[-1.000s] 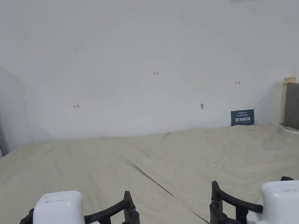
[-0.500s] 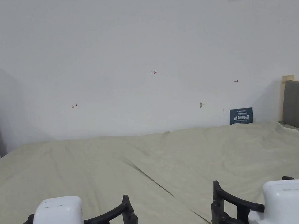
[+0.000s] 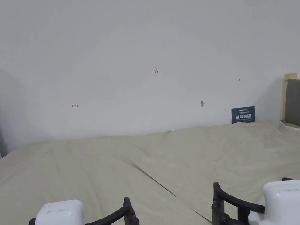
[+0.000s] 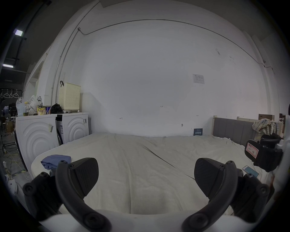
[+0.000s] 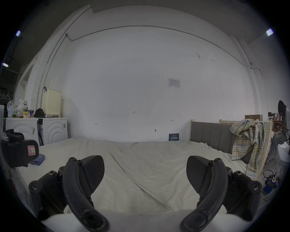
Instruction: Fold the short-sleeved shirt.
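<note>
Head view: the left tongs and the right tongs sit low at the bottom edge, over a bed spread with a pale cream sheet.
Left tongs: jaws spread wide in the left gripper view, nothing between them, bare sheet showing through the gap.
Right tongs: likewise released in the right gripper view, jaws well apart and empty.
Shirt candidates: a blue garment lies bunched at the bed's left edge, near the washing machines; a plaid shirt hangs over the grey headboard at the right end. Which one has short sleeves I cannot tell from here.
Progress: my guess is the job has not begun, since no shirt lies spread on the sheet.
Handling: either garment looks soft, light and limp, so it should droop and crumple when lifted.
Where to grip: I would pinch both shoulders, or the collar edge, one tongs each, so it hangs flat before being laid down.
Risk: a single pinch might gather several layers at once.
Other things: a phone rests on the sheet near the right tongs.
</note>
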Action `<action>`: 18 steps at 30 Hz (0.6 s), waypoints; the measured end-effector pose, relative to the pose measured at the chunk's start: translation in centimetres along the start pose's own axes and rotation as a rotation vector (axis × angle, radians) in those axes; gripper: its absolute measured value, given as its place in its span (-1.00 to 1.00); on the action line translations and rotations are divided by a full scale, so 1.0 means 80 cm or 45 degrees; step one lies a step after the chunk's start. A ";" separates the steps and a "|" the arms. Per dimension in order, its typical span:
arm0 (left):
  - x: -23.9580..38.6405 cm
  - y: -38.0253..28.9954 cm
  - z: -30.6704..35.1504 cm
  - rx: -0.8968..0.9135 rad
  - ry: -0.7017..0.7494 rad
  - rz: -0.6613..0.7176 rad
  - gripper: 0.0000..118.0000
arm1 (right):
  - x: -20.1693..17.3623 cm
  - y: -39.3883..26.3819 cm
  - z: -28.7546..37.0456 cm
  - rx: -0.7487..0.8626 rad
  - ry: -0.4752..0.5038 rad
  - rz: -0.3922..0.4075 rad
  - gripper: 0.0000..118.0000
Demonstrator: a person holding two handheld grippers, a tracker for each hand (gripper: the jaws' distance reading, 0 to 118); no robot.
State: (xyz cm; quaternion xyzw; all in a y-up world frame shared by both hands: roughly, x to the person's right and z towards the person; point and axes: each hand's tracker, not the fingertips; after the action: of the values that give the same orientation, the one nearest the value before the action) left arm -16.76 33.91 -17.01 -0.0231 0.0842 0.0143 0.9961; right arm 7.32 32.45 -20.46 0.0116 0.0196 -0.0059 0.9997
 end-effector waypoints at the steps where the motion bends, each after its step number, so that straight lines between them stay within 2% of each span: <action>1: 0.000 -0.001 0.000 0.002 -0.001 0.002 1.00 | -0.001 0.000 -0.001 0.000 -0.002 0.000 0.82; 18: -0.006 -0.004 -0.003 -0.005 0.021 0.004 1.00 | -0.002 -0.003 -0.005 -0.015 0.000 -0.013 0.81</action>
State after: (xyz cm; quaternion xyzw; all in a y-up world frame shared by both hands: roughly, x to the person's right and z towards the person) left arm -17.25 33.54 -17.14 -0.0251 0.0924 0.0158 0.9953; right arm 7.15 32.23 -20.87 0.0058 0.0198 -0.0107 0.9997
